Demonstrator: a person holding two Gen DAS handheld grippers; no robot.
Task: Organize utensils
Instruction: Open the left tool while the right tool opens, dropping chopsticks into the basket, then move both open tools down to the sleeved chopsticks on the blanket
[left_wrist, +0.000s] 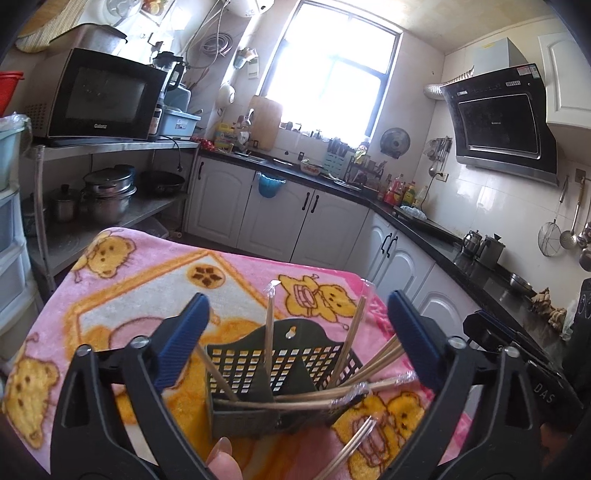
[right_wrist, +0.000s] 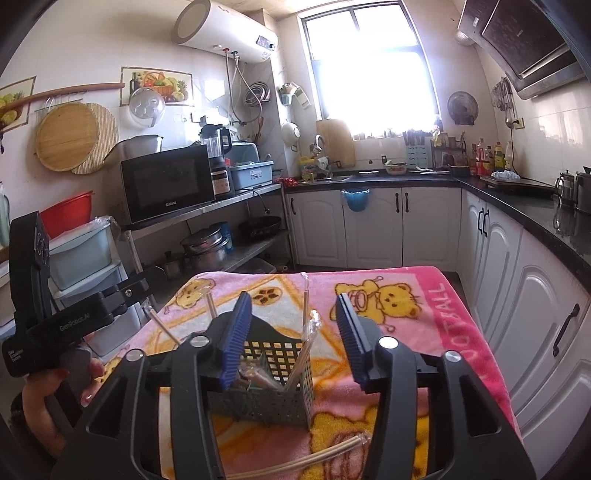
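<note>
A dark green slotted utensil basket (left_wrist: 258, 384) stands on a pink bear-print blanket (left_wrist: 122, 295); it also shows in the right wrist view (right_wrist: 269, 384). Several wrapped chopsticks (left_wrist: 354, 339) stand or lean in it. A loose pair of chopsticks (left_wrist: 351, 446) lies on the blanket in front of it, seen also in the right wrist view (right_wrist: 314, 456). My left gripper (left_wrist: 297, 314) is open, its fingers either side of the basket. My right gripper (right_wrist: 293, 328) is open above the basket and holds nothing.
The blanket (right_wrist: 424, 325) covers a small table. White cabinets (right_wrist: 517, 288) under a black counter run along the right and back. A steel rack with a microwave (right_wrist: 168, 184) and pots stands at left, with plastic drawers (right_wrist: 85, 266) beside it.
</note>
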